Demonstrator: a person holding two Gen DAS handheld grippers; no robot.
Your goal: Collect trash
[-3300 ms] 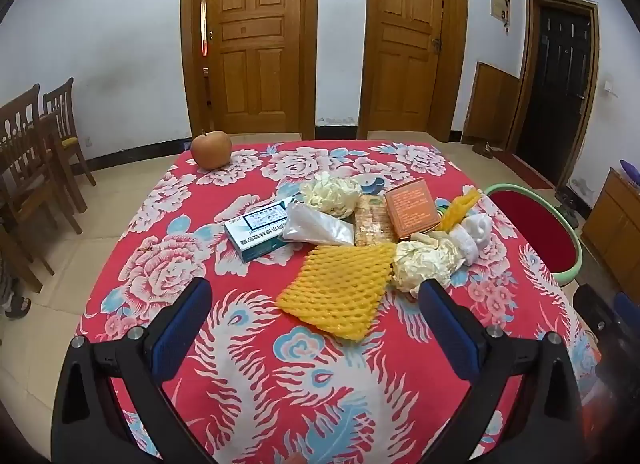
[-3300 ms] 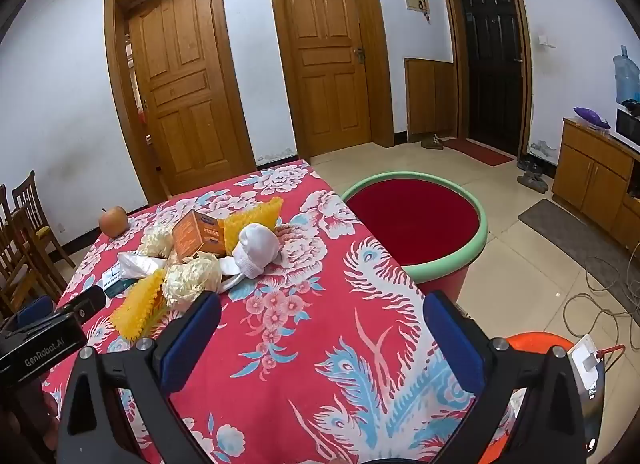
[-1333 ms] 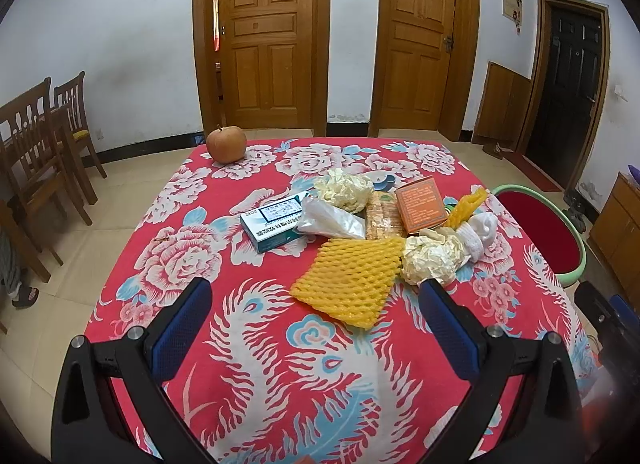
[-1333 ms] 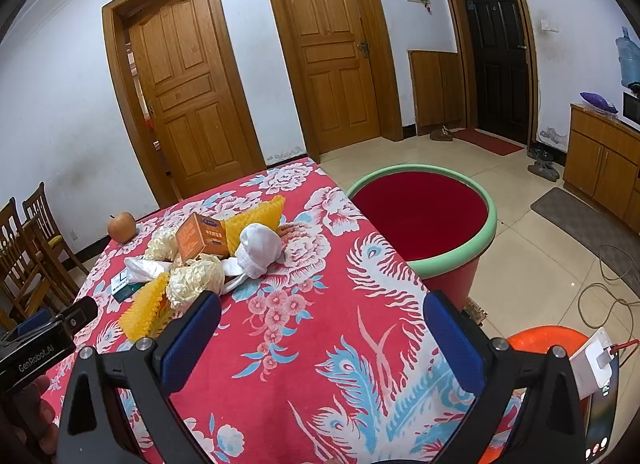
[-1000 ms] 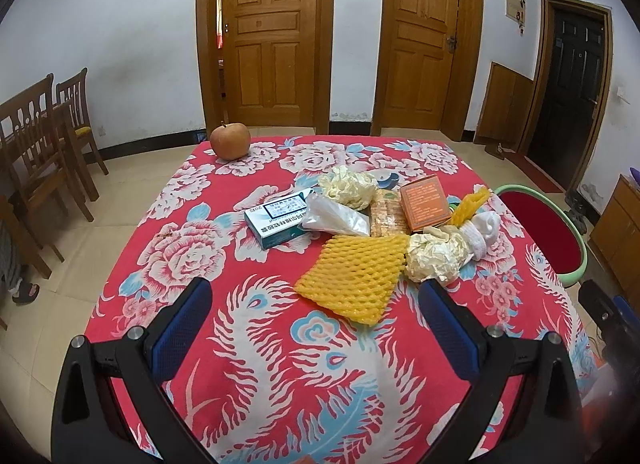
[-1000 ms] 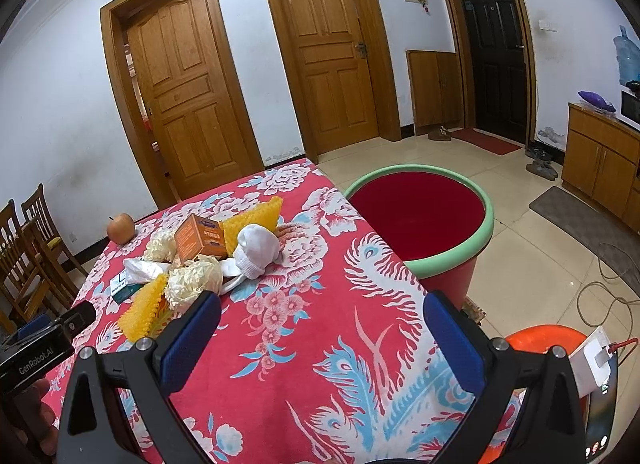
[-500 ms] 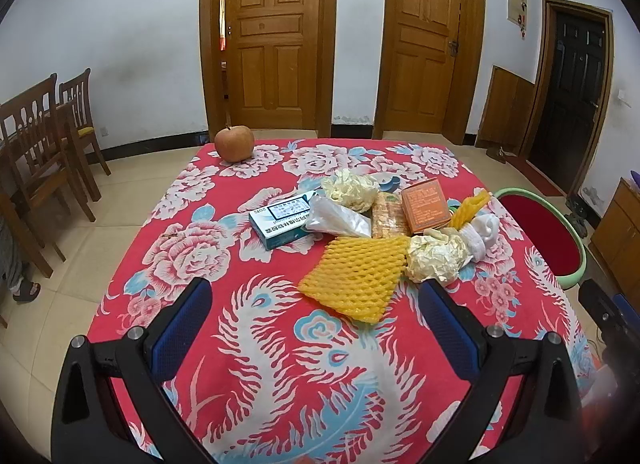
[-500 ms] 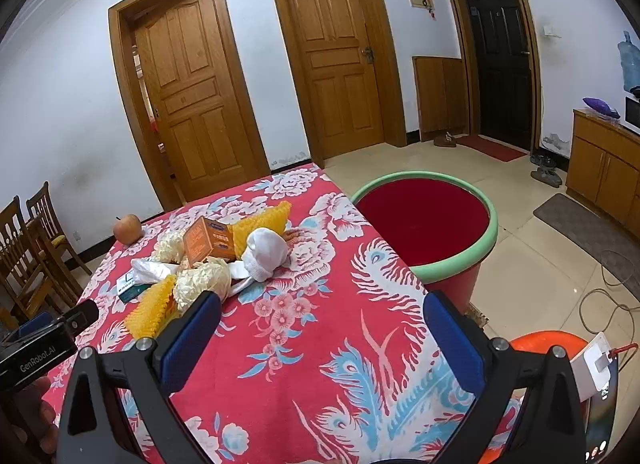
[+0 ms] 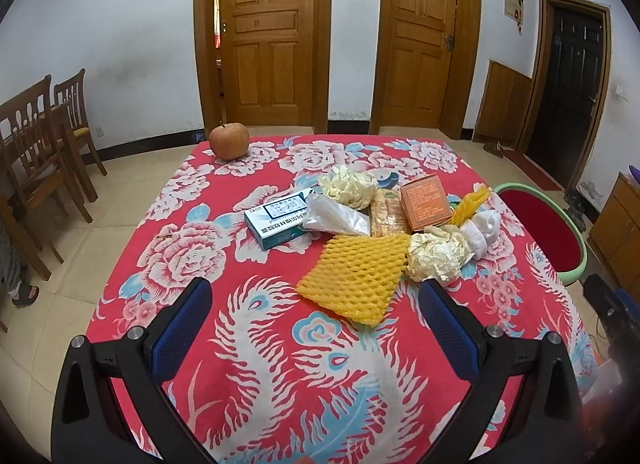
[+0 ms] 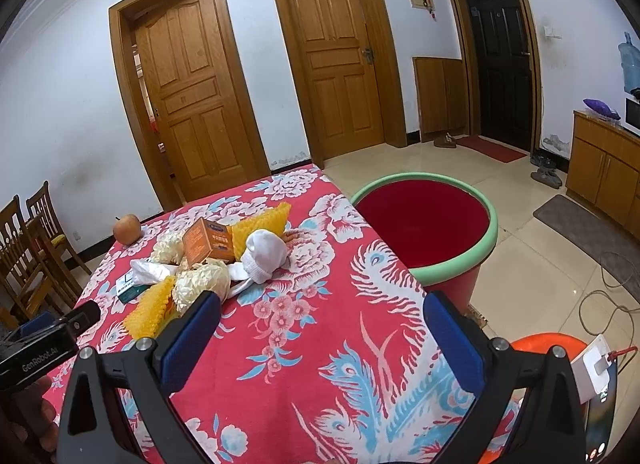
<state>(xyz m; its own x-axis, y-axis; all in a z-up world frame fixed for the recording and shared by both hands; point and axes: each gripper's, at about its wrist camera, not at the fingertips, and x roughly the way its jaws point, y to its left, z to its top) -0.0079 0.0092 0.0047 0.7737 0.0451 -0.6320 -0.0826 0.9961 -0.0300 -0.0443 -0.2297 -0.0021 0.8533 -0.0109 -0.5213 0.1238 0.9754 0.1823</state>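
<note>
I hold the left gripper [image 9: 316, 312] wide open and empty above the table's [image 9: 200, 232] near edge, bare cloth beneath it. The trash pile [image 9: 372, 224] sits mid-table toward the right edge, yellow foam net [image 9: 356, 276] nearest. My right gripper [image 10: 320, 324] gapes empty too; the red bin [image 10: 456, 260] stands just off the right edge.
</note>
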